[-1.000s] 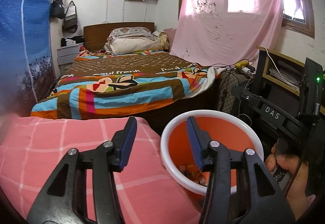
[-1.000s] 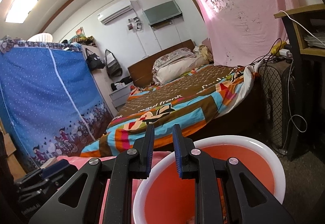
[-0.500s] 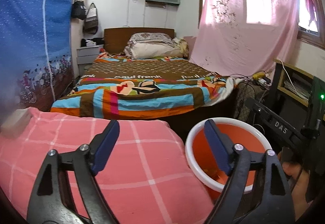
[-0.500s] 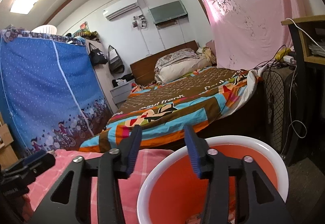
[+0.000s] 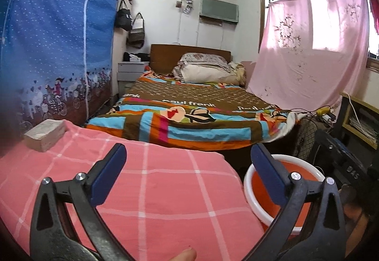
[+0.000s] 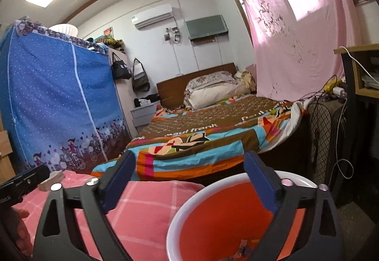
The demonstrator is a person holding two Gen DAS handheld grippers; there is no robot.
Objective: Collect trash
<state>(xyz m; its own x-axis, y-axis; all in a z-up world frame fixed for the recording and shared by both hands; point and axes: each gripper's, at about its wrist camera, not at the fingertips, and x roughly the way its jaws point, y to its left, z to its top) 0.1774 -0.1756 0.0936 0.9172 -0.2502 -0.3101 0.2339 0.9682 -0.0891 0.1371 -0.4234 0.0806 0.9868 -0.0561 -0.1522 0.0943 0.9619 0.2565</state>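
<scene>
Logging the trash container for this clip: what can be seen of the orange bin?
The bin is a round, upright, plastic-looking bucket, orange inside and out, with a thick white rim. Its mouth is open, with no lid. It stands low beside the pink checked cloth, in front of the bed. A small printed scrap lies at the bottom. Neither gripper touches it; its base is hidden.

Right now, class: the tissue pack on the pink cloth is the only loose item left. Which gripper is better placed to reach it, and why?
Left. The left gripper, jaws opening and empty, faces the pink cloth bearing the tissue pack. The right gripper, also opening and empty, hangs over the orange bin.
</scene>
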